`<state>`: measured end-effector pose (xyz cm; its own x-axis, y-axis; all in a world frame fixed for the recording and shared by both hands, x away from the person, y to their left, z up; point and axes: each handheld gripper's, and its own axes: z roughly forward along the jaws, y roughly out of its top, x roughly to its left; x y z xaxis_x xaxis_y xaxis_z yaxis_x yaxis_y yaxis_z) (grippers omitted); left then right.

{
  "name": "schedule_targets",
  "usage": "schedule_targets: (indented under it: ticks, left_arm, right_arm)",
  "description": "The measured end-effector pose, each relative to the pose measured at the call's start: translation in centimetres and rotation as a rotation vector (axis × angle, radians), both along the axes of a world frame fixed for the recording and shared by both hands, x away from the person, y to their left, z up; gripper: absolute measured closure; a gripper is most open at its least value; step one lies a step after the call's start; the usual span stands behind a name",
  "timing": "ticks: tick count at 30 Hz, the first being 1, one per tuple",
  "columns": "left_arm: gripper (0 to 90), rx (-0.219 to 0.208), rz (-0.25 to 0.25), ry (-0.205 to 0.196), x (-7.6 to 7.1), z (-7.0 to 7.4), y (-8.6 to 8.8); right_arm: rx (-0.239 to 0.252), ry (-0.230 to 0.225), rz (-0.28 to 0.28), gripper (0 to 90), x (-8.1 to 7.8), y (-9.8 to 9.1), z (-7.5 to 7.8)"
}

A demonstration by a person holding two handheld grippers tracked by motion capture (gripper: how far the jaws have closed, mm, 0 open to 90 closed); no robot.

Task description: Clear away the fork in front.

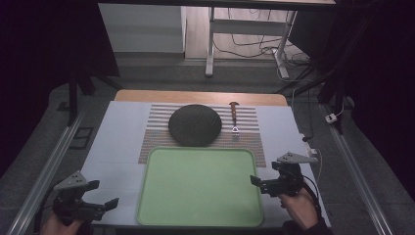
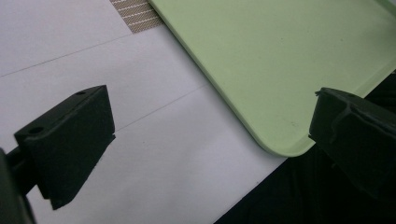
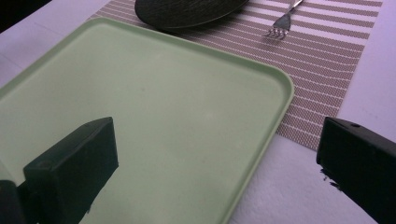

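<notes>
Right gripper (image 1: 255, 183) beside tray (image 1: 195, 215).

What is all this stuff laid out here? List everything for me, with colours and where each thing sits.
tray: one, light green, near middle of the table, nothing on it
plate: one, dark grey, on the mat behind the tray
fork: one, metal with brownish handle, on the mat right of the plate
placemat: one, brown and white striped, partly under the tray
table cover: one, white
left gripper: one, black, open, left of the tray
right gripper: one, black, open, at the tray's right edge
</notes>
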<state>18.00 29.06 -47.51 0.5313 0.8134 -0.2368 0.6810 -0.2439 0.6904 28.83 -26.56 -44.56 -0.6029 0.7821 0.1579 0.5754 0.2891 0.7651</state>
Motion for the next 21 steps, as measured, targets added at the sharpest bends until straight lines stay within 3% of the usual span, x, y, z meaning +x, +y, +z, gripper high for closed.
schedule_targets:
  ticks: [7, 21]
  left_arm:
    - [0.2, 0.0, 0.002, 0.002, 0.0, 0.0, 0.0]
    - [0.0, 0.003, 0.002, 0.004, 0.1, 0.0, 0.0]
  right_arm:
    - [-0.01, -0.002, 0.017, 0.0, 1.4, 1.0, -0.1]
    - [-0.099, -0.004, -0.005, 0.0, 4.9, 2.5, -0.8]
